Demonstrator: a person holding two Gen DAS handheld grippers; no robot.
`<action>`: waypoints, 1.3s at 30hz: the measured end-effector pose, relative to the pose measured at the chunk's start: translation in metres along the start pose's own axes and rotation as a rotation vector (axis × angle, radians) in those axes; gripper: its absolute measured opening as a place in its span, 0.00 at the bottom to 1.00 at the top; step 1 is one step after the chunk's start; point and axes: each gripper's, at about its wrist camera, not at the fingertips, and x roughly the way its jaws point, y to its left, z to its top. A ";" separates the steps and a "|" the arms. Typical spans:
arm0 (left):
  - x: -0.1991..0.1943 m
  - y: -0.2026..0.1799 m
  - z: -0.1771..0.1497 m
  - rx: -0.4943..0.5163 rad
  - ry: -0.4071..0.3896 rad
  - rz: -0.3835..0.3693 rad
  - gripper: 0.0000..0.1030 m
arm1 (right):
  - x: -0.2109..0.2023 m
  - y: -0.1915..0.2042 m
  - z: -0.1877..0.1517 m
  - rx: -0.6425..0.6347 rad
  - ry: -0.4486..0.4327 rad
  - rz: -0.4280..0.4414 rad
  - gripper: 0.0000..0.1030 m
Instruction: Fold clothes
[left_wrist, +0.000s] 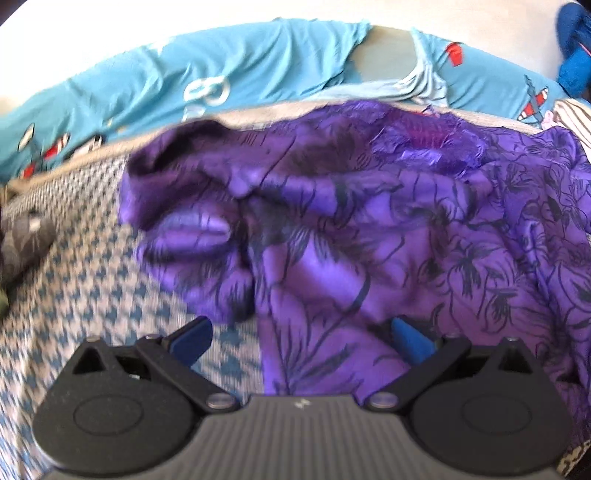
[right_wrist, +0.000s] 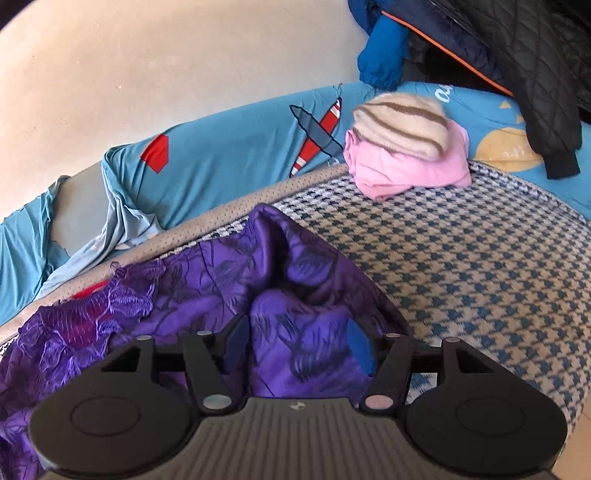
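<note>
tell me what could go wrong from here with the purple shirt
The purple garment looks slick and bunched between the open right gripper, so a grab may catch several layers or slip. The left gripper is open at the hem, so one-sided lifting could skew the fold.

Both views are bright with soft daylight; its source cannot be told. The pale wall is washed nearly white in the left wrist view. The purple garment shines on its folds, with deep shadow in the creases. Motion blur smears the left wrist view, most at the garment's left edge and the checked bed cover. Fisheye distortion bows the blue sheet into an arc and darkens the corners.
</note>
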 end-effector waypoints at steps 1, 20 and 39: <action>0.001 0.001 -0.003 -0.006 0.005 0.001 1.00 | -0.001 -0.003 -0.001 0.008 0.007 0.000 0.57; -0.007 0.004 -0.023 -0.039 -0.030 0.030 1.00 | -0.001 -0.027 -0.019 0.105 0.186 -0.025 0.64; -0.022 0.005 -0.036 -0.057 -0.037 0.063 1.00 | -0.006 -0.043 -0.018 0.147 0.209 -0.007 0.66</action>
